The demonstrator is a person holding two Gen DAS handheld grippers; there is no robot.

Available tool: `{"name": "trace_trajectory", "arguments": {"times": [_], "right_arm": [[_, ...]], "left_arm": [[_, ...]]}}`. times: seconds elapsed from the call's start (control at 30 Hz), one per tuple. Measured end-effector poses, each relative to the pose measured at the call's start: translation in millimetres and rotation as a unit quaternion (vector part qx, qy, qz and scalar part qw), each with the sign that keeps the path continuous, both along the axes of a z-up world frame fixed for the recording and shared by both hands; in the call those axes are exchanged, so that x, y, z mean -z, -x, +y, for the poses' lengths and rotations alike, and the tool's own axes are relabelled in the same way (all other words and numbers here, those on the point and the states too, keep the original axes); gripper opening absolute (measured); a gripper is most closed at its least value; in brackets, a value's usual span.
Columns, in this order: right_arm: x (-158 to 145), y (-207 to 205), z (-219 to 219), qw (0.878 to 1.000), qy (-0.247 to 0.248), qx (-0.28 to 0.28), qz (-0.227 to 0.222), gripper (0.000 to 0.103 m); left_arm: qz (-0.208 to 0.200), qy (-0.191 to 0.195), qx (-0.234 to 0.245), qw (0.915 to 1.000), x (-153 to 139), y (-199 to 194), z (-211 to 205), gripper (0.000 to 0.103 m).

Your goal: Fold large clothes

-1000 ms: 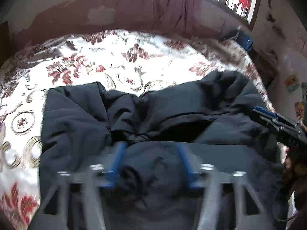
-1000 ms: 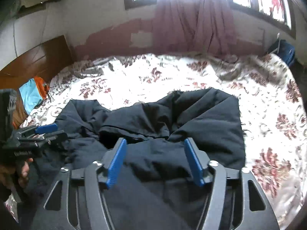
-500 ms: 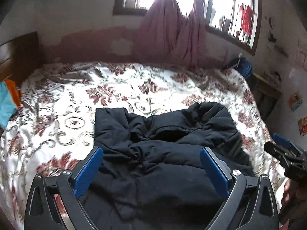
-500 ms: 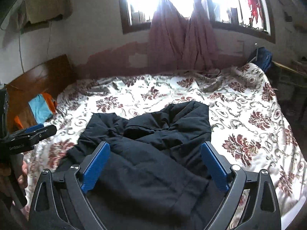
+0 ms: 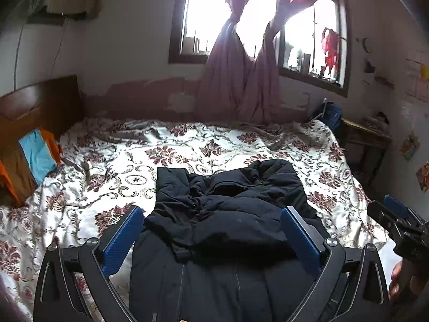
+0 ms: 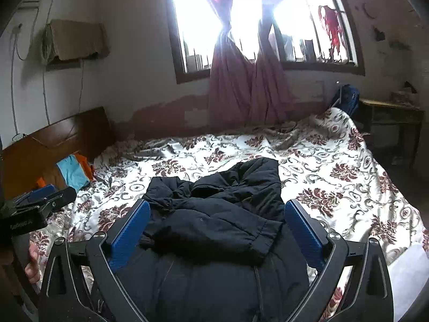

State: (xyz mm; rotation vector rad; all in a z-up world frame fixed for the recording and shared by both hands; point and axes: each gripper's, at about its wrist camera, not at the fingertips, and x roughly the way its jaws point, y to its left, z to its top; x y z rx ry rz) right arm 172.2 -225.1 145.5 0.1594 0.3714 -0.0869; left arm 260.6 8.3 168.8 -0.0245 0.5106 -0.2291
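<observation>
Daylight floods in through the window [image 6: 241, 21] on the far wall, its panes blown out to pure white, and the curtains [image 6: 246, 80] glow pink near the top. The room stays dim – the black jacket [image 5: 230, 214] swallows nearly all detail (folds barely read). Both fisheye views bend walls at the edges, with dark vignetted corners. Focus is fairly sharp – slight softness throughout.

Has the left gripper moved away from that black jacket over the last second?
Yes. The left gripper has pulled back and up from the black jacket: the window, barely visible before, now fills the top, and its jaws have just opened, empty.
</observation>
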Motion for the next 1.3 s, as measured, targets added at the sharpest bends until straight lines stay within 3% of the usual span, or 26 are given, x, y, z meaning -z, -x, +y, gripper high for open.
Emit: {"name": "trace_trajectory", "arguments": {"times": [0.23, 0.47, 0.8, 1.03, 1.3], "right_arm": [[-1.7, 55.3, 7.7, 0.999, 0.007, 0.003, -0.034, 0.101], [13.2, 73.8, 17.5, 0.999, 0.026, -0.011, -0.023, 0.101], [33.1, 97.9, 31.7, 1.000, 0.008, -0.014, -0.003, 0.101], [49.3, 113.1, 44.1, 1.000, 0.028, -0.009, -0.002, 0.101], [71.8, 110.3, 53.5, 0.999, 0.037, -0.011, 0.012, 0.101]], "left_arm": [[-0.017, -0.008, 0.010, 0.9998, -7.6, 59.5, -3.2, 0.103], [-0.036, -0.046, -0.006, 0.9983, -8.0, 105.2, -9.0, 0.103], [-0.018, -0.014, -0.013, 0.9997, 4.9, 125.4, 18.4, 0.103], [0.009, 0.028, -0.026, 0.9992, 26.1, 139.7, 53.6, 0.103], [0.028, 0.032, -0.034, 0.9985, 45.3, 142.3, 62.8, 0.103]]}}
